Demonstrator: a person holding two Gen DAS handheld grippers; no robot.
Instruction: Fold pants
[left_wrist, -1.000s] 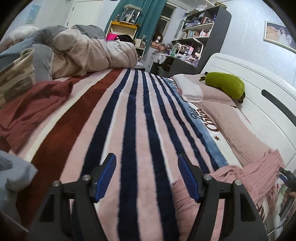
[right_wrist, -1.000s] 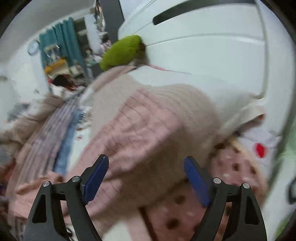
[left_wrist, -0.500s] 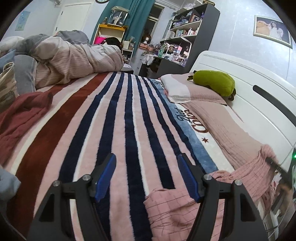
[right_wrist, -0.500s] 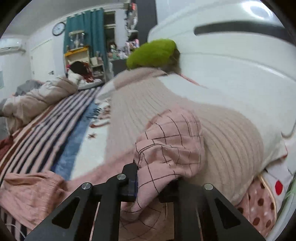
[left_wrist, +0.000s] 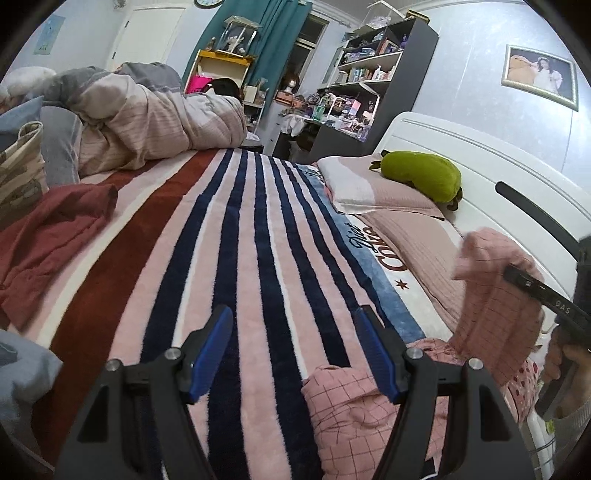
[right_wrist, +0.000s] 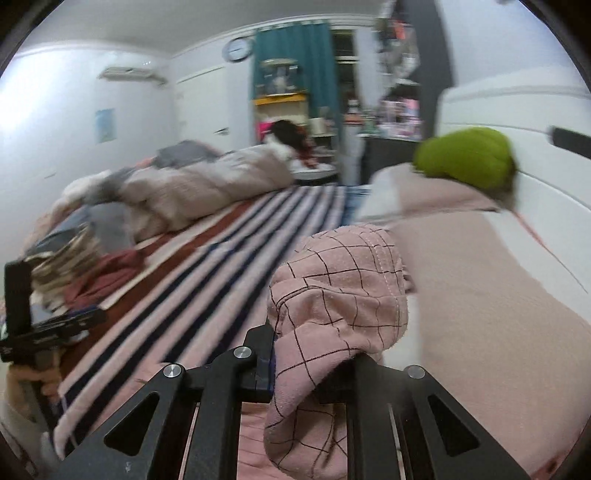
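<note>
Bunching between right gripper fingers — pink checked pants.

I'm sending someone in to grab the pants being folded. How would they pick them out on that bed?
Start at the white headboard and the green plush on the pillows. Come down that side of the striped blanket to the pink pants, bunched at the near edge, one end pinched in the right tongs. Only they have thin dark grid lines; the neighbouring pink pillow is plain.
</note>
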